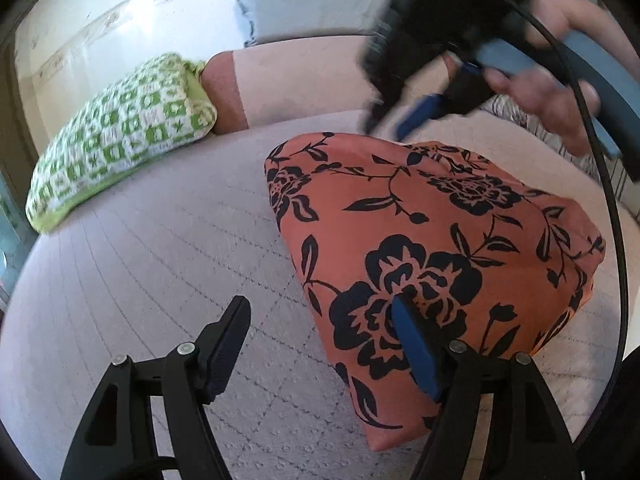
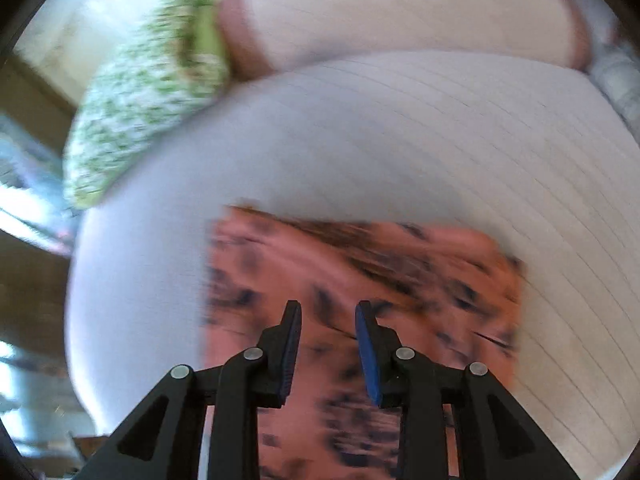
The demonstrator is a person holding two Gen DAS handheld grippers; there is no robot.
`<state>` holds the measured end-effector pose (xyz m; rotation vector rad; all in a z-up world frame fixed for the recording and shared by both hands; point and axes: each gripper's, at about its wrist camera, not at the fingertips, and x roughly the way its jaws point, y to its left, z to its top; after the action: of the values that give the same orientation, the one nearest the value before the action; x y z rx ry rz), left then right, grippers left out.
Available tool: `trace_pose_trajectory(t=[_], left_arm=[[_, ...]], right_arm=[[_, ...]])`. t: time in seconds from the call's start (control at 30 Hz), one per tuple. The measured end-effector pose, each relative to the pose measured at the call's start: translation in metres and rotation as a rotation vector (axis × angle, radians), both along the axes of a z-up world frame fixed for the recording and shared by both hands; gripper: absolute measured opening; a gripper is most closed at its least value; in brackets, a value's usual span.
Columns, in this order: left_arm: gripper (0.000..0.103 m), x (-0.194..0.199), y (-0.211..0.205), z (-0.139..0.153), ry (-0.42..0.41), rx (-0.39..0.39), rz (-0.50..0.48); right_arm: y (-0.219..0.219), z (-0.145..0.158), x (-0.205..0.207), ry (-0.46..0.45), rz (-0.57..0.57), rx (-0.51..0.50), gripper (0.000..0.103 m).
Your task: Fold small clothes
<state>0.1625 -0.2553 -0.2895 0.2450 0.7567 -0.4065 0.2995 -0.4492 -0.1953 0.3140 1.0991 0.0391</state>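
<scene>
1. Orange fabric with a black flower print, a folded garment (image 1: 432,240), lies flat on the pale quilted bed cover (image 1: 160,288).
2. Left gripper (image 1: 320,312) stands wide, nothing between its pads; its blue-padded finger is over the garment's near part, the other over bare cover.
3. Right gripper (image 2: 328,312) hangs above the garment, jaws narrow, gripping nothing.
4. Further back, a hand (image 1: 540,88) holds that gripper's handle.
5. Far left, a green-and-white checked pillow (image 1: 120,132) touches a pinkish one (image 1: 280,80).
</scene>
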Motion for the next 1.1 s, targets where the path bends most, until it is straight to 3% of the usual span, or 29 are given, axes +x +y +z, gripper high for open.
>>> trace_pose_trajectory(t=[0.1, 0.23, 0.3, 0.37, 0.5, 0.57, 0.7, 0.8, 0.93, 1.0, 1.1], left_arm=[[0.078, 0.004, 0.006, -0.005, 0.035, -0.046, 0.009], [0.081, 0.007, 0.006, -0.009, 0.038, -0.041, 0.021], [0.084, 0.007, 0.006, -0.009, 0.045, -0.046, 0.032], [0.084, 0.006, 0.005, -0.010, 0.042, -0.042, 0.034], [0.084, 0.002, 0.004, -0.008, 0.029, -0.030, 0.050], [0.084, 0.000, 0.004, -0.008, 0.029, -0.032, 0.058], [0.084, -0.001, 0.004, -0.007, 0.032, -0.034, 0.071], [0.084, -0.001, 0.005, -0.007, 0.034, -0.035, 0.084], [0.085, -0.004, 0.002, -0.010, 0.035, -0.031, 0.083], [0.085, -0.006, 0.001, -0.010, 0.017, -0.019, 0.093], [0.085, -0.009, 0.000, -0.011, 0.002, -0.009, 0.101]], right_arm=[[0.031, -0.007, 0.032, 0.001, 0.092, 0.001, 0.033], [0.044, -0.065, 0.069, 0.129, 0.100, -0.060, 0.037], [0.048, -0.054, 0.068, 0.105, 0.096, -0.053, 0.049], [0.050, -0.046, 0.061, 0.110, 0.111, -0.046, 0.051], [0.037, -0.015, 0.026, 0.062, 0.117, -0.035, 0.051], [0.026, 0.003, -0.005, 0.006, 0.102, -0.008, 0.051], [0.008, 0.024, -0.068, -0.047, 0.064, -0.045, 0.051], [-0.006, 0.018, -0.102, -0.044, 0.030, -0.070, 0.051], [-0.021, -0.039, -0.129, 0.020, -0.027, -0.125, 0.046], [-0.016, -0.042, -0.139, -0.060, -0.008, -0.161, 0.046], [-0.011, -0.032, -0.141, -0.053, -0.013, -0.171, 0.047]])
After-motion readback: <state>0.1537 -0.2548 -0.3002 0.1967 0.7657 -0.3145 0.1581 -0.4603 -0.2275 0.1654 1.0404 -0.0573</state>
